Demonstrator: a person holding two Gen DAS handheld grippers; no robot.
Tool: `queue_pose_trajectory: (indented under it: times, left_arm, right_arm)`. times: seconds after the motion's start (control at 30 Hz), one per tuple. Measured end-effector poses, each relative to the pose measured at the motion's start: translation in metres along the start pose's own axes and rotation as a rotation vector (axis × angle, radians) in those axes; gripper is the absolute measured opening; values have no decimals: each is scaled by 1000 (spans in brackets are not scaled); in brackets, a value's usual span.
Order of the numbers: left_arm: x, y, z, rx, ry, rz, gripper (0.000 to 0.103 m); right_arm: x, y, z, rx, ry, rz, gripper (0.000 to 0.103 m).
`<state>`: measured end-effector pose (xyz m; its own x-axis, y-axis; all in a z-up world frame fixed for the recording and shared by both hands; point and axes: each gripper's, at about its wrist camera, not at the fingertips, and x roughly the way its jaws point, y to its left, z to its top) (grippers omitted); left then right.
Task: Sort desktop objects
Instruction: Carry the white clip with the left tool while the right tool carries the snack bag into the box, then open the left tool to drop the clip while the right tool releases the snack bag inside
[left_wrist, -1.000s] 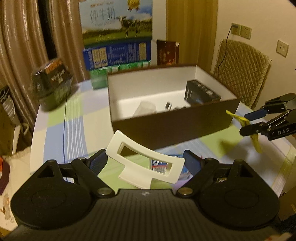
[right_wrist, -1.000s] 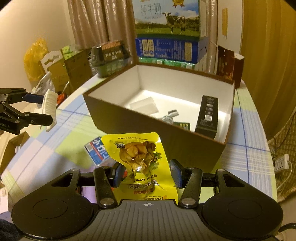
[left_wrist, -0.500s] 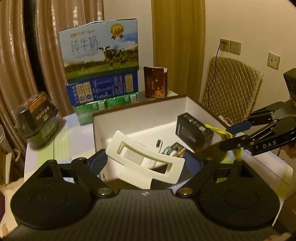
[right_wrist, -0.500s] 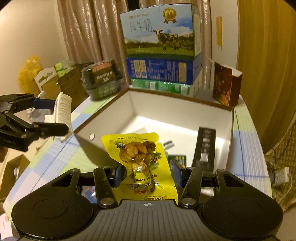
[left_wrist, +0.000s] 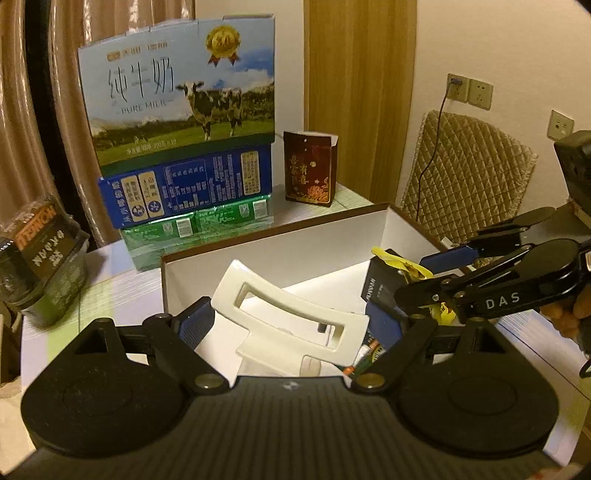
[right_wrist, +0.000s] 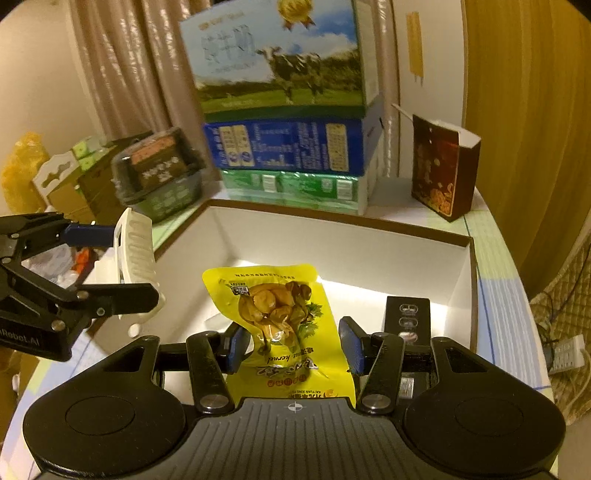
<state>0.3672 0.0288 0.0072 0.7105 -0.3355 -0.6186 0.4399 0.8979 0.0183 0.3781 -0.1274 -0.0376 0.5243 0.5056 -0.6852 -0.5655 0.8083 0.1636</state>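
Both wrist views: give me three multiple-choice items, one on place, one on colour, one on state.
1. The open box sits:
A. in front of the stacked cartons
B. on a chair
C. on the floor

2. The snack pouch is mostly:
A. red
B. yellow
C. white

3. The left gripper is:
A. empty
B. out of view
C. clamped on a white clip

Answers:
1 A, the milk cartons rise just behind its far wall.
2 B, yellow foil between the right gripper fingers.
3 C, the white clip spans its pads.
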Motion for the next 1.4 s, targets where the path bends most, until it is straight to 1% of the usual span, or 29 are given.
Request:
queue_pose_trajectory:
  times: [0.1, 0.3, 0.57, 0.77, 1.07, 1.4]
  left_arm:
    - [22, 7, 4, 7, 21, 3, 86]
    - [65, 21, 15, 10, 77, 11, 86]
    - [115, 29, 24, 52, 147, 24, 86]
    - [149, 32, 25, 83, 207, 32, 86]
    - [182, 31, 18, 125, 273, 42, 86]
    - [195, 37, 17, 130, 296, 49, 87]
  right_arm:
    - [18, -10, 5, 23, 18, -8, 50]
    - [49, -22, 12, 27, 50, -23, 50]
    - [84, -30, 21, -21, 87, -49, 50]
    - [103, -32, 21, -50, 115, -59, 50]
    - [117, -41, 23, -45, 142, -58, 50]
    - [126, -44, 28, -47, 152, -60, 51]
